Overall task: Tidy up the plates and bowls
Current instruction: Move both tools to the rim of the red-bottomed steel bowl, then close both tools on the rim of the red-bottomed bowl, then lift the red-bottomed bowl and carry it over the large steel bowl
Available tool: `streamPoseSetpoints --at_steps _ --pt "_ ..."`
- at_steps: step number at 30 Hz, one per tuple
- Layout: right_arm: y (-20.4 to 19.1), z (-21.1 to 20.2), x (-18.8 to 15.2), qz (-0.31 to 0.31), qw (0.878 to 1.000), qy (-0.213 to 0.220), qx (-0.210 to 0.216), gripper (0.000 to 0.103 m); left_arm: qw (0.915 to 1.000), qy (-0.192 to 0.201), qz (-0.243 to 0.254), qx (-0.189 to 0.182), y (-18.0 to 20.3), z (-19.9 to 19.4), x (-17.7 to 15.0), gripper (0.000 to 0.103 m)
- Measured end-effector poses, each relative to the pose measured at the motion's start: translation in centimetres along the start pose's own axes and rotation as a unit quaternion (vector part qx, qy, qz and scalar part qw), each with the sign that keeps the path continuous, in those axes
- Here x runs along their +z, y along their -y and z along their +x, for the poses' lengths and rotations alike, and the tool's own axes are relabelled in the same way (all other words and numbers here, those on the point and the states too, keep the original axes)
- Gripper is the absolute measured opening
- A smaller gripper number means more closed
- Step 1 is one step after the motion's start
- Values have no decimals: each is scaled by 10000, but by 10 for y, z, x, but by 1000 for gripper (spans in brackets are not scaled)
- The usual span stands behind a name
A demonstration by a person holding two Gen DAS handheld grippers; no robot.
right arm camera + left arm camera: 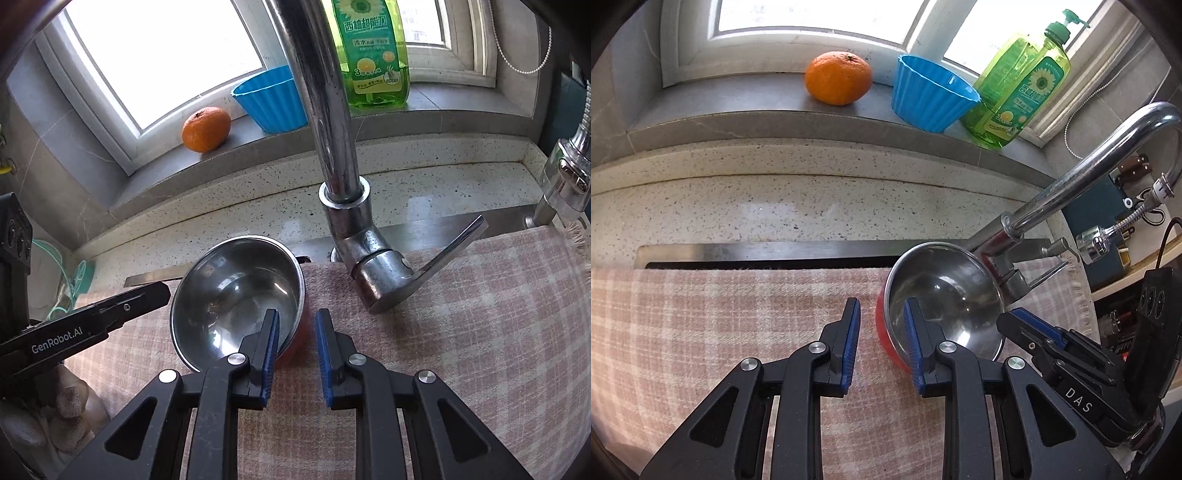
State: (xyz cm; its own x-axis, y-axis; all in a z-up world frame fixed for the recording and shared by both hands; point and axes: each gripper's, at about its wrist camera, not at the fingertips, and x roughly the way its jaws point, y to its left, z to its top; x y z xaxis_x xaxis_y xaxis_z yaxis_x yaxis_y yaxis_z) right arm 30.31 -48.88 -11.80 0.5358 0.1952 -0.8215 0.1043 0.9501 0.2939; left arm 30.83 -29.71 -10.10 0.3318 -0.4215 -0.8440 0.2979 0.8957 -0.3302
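A steel bowl with a red outside (945,291) (236,291) rests tilted on a pink checked cloth (720,325) (480,314). My left gripper (882,332) is open, its jaws straddling the bowl's left rim: one finger outside, one inside. My right gripper (295,336) is open and straddles the bowl's right rim the same way. Each gripper shows in the other's view, the right one (1034,332) and the left one (147,295). A blue ribbed bowl (932,92) (271,99) stands on the window sill.
A chrome tap (1071,192) (332,147) rises just behind the bowl, its lever (450,247) over the cloth. An orange (837,78) (206,129) and a green soap bottle (1019,85) (369,51) stand on the sill. A speckled counter (775,206) lies behind.
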Motion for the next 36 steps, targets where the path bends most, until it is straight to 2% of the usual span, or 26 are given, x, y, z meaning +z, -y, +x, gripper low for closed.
streamPoseSetpoints --at_steps 8,14,18,25,36 --pt "2 10 2 0 10000 -80 -50 18 9999 -116 45 21 -1 12 2 22" --pt "2 13 2 22 9999 -136 14 15 9998 -167 120 -10 2 15 2 9" --pt "2 14 1 62 9998 -167 90 10 9997 -203 157 -49 3 16 1 6" --pt "0 14 1 64 9998 -169 61 9 9996 -234 126 -42 4 18 -1 5" --pt "0 -1 1 150 9998 -117 46 8 9997 -143 184 -115 10 0 -4 5"
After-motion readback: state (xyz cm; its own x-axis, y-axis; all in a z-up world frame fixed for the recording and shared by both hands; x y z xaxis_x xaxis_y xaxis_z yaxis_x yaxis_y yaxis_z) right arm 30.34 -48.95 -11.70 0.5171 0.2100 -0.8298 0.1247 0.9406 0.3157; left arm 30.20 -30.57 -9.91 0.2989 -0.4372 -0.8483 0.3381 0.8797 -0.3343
